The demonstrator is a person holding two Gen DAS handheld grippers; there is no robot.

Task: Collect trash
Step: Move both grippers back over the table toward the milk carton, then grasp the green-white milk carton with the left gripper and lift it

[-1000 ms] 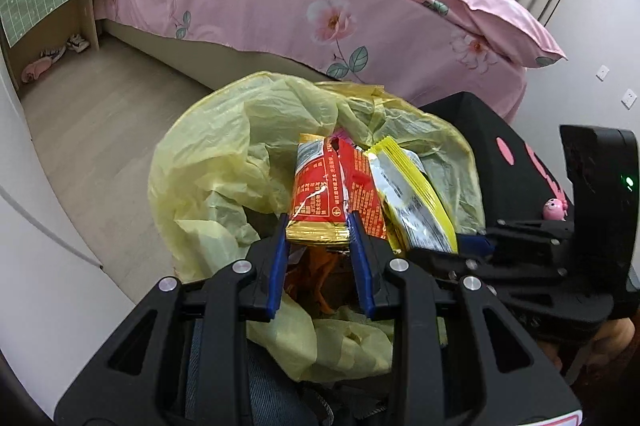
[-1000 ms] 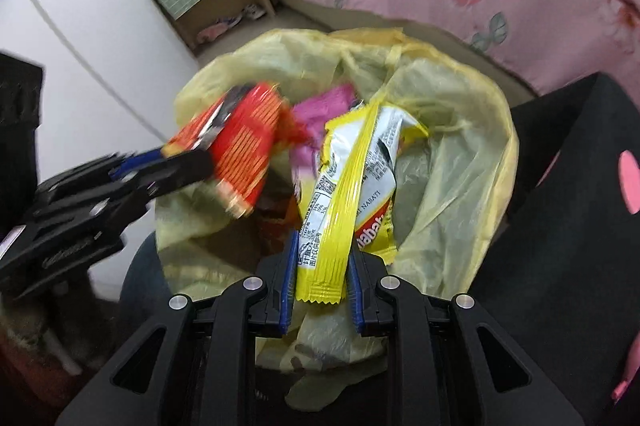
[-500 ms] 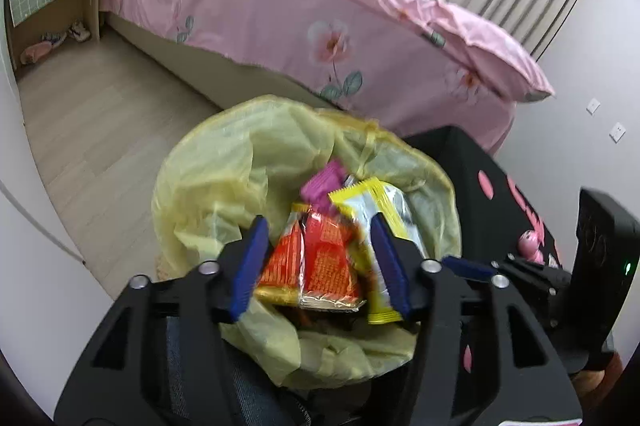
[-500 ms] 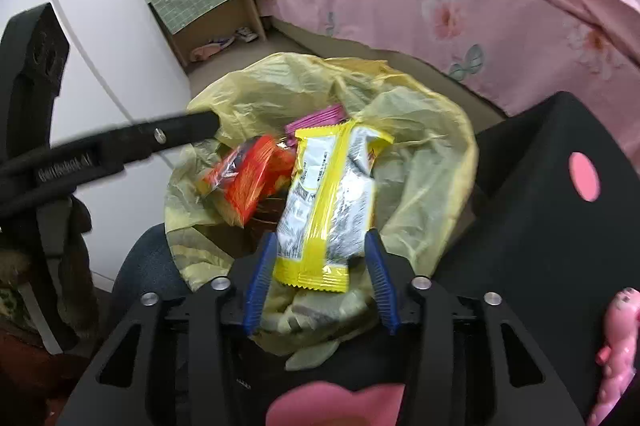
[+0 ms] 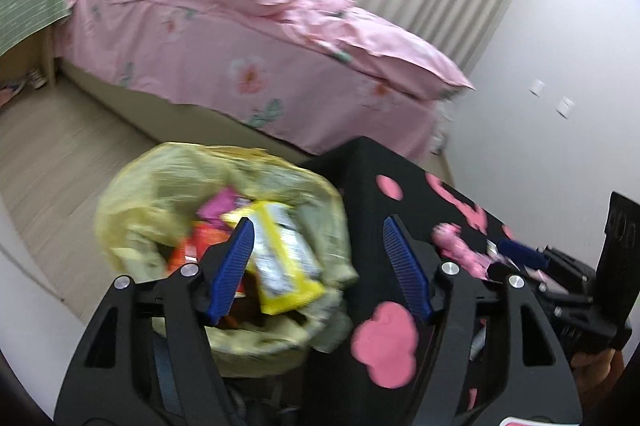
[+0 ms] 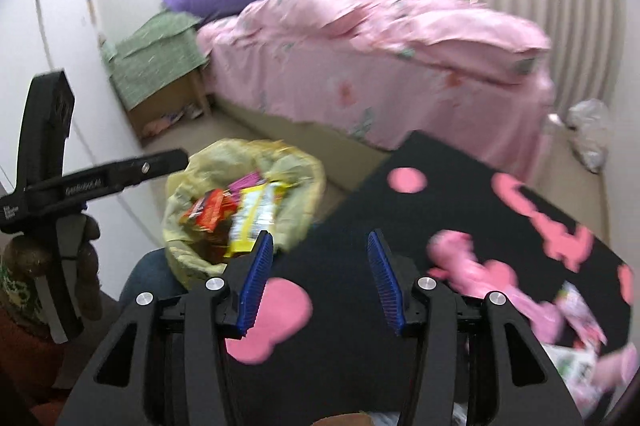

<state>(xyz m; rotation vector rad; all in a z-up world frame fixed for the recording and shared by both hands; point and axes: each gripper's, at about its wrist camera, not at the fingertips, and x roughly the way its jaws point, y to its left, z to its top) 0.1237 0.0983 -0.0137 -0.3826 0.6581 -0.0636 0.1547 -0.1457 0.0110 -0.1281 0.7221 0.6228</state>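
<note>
Both the left gripper and right gripper gape empty beside the yellow bag, holding perhaps 3 blurry wrappers.

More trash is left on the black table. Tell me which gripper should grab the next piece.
Right. The right gripper hangs open over the black table, near the wrappers at its right end. The left gripper, also open, sits nearer the yellow trash bag.
</note>
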